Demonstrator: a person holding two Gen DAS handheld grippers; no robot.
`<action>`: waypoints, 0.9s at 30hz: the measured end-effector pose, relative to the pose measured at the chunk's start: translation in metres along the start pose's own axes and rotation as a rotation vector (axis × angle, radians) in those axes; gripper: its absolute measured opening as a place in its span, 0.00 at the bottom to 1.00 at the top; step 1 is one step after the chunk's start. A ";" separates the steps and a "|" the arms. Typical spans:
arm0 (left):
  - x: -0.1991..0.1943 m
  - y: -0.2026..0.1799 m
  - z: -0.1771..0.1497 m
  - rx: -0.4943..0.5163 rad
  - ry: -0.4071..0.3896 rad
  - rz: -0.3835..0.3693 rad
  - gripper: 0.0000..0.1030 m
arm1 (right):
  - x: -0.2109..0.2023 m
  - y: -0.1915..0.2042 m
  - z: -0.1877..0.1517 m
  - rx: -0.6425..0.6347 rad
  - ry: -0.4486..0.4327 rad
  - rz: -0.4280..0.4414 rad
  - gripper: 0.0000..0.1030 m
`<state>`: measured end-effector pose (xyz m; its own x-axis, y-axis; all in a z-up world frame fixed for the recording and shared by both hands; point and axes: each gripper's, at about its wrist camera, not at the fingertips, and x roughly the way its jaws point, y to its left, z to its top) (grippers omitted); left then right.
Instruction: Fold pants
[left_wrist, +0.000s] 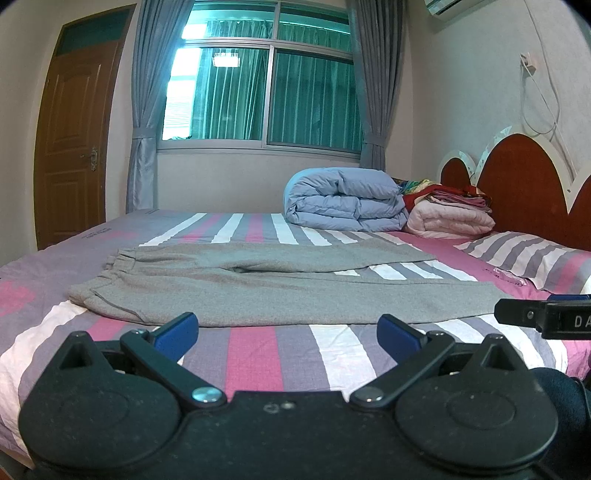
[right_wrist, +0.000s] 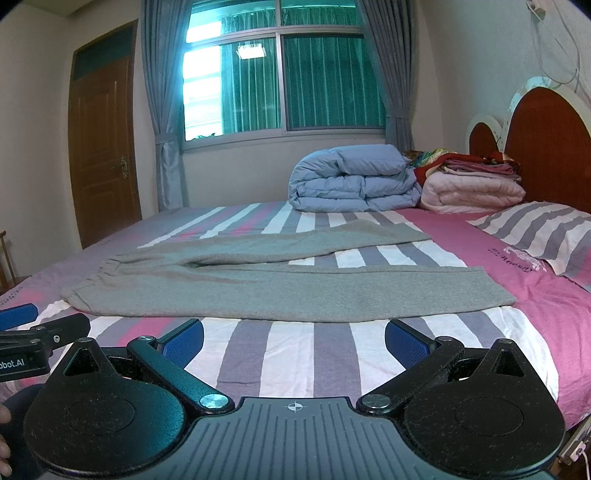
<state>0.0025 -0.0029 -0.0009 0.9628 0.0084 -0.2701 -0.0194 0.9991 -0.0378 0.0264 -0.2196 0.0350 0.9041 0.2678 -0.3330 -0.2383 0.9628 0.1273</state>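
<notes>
**Pants waiting, unfolded**

While both tools are hovering spread and empty, the left tool (left_wrist: 287, 330) and right tool (right_wrist: 294, 338) are facing grey pants (right_wrist: 258, 284) lying flat on the bed (right_wrist: 369, 354). Pinching only the top layer is risking a crooked, bunched fold.

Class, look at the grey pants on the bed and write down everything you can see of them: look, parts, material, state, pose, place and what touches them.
The grey pants look like soft, fleecy knit, plain and without print. They lie flat and unfolded across the striped bedsheet, gathered elastic waistband at the left, both legs running right and spread apart in a narrow V, sheet showing between them. The near leg's hem ends toward the pillow side. Only the sheet touches them; the left gripper and right gripper are both open, short of the near edge.
</notes>
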 end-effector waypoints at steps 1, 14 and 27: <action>0.000 0.000 0.000 0.001 0.000 0.000 0.94 | 0.000 0.000 -0.001 0.001 -0.001 0.000 1.00; -0.001 0.000 0.000 0.000 -0.001 0.000 0.94 | -0.001 -0.001 -0.001 0.001 0.001 0.000 1.00; 0.000 0.001 0.000 0.001 0.000 -0.001 0.94 | 0.000 -0.001 -0.001 0.002 0.003 0.000 1.00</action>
<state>0.0020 -0.0024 -0.0013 0.9629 0.0070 -0.2698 -0.0176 0.9992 -0.0369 0.0259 -0.2202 0.0341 0.9031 0.2679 -0.3357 -0.2377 0.9627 0.1289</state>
